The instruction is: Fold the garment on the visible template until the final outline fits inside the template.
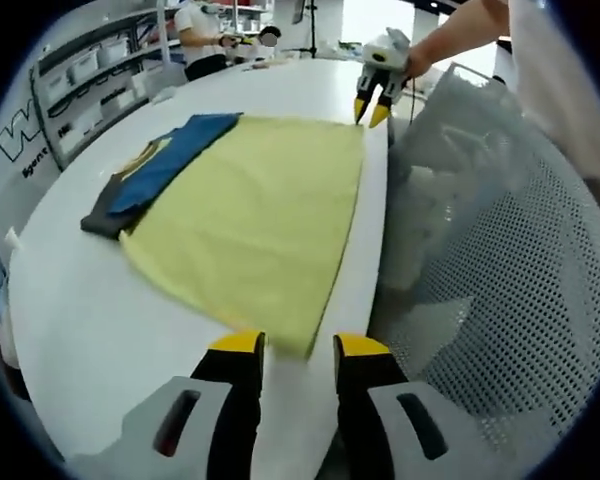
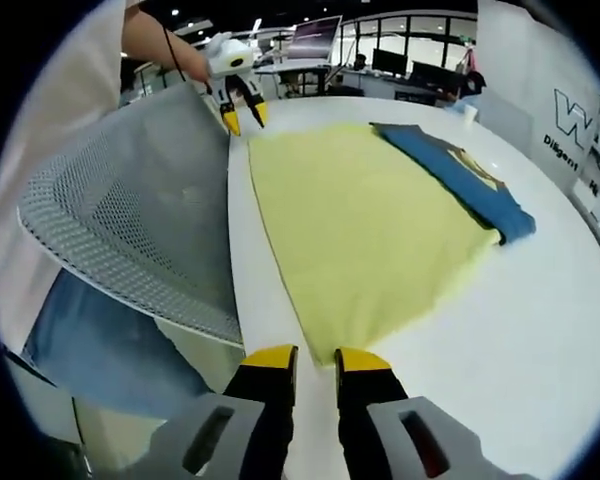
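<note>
Two grippers are at the near edge of the white table, one at each corner of the yellow garment. From the left gripper view I see my left gripper with its yellow-tipped jaws a little apart, and the corner of the yellow cloth lies just between the tips; I cannot tell if they touch it. My right gripper stands the same way at the other near corner, jaws narrowly apart and not closed on the cloth. The garment lies flat and spread on the table, its long side along the table edge. At its far side a blue garment lies partly under it. A grey mesh chair back stands beside the table edge.
</note>
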A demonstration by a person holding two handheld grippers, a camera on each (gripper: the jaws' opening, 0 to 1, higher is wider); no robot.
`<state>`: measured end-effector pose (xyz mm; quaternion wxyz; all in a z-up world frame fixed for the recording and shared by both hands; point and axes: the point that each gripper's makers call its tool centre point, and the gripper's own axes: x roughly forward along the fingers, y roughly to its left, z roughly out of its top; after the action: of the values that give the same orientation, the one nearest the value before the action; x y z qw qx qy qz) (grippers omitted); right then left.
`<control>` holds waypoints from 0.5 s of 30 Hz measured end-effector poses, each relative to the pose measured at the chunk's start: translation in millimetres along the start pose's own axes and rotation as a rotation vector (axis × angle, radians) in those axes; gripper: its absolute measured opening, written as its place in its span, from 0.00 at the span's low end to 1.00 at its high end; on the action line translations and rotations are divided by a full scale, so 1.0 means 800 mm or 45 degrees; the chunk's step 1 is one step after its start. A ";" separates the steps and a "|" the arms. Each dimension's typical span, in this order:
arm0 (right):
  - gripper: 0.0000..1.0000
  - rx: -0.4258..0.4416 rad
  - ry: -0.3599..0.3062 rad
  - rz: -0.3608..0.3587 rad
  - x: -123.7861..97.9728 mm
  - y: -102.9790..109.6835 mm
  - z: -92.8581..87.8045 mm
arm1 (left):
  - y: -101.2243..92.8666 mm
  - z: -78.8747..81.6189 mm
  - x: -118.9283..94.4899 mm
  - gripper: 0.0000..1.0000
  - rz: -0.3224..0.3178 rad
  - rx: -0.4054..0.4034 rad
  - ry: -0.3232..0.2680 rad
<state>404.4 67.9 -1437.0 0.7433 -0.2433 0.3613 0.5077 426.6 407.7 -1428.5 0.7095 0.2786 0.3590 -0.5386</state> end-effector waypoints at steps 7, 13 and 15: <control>0.09 -0.012 0.024 0.000 0.002 0.000 -0.009 | -0.002 -0.007 0.013 0.21 0.013 0.038 0.038; 0.08 -0.028 0.027 -0.005 0.004 -0.001 -0.010 | 0.005 -0.009 0.016 0.14 0.041 0.040 0.040; 0.07 -0.030 0.027 -0.009 0.004 -0.003 -0.010 | 0.009 -0.008 0.016 0.10 0.055 0.041 0.042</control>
<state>404.7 63.0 -1444.3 0.7383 -0.2585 0.3622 0.5068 434.2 407.1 -1442.4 0.7104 0.3066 0.3557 -0.5243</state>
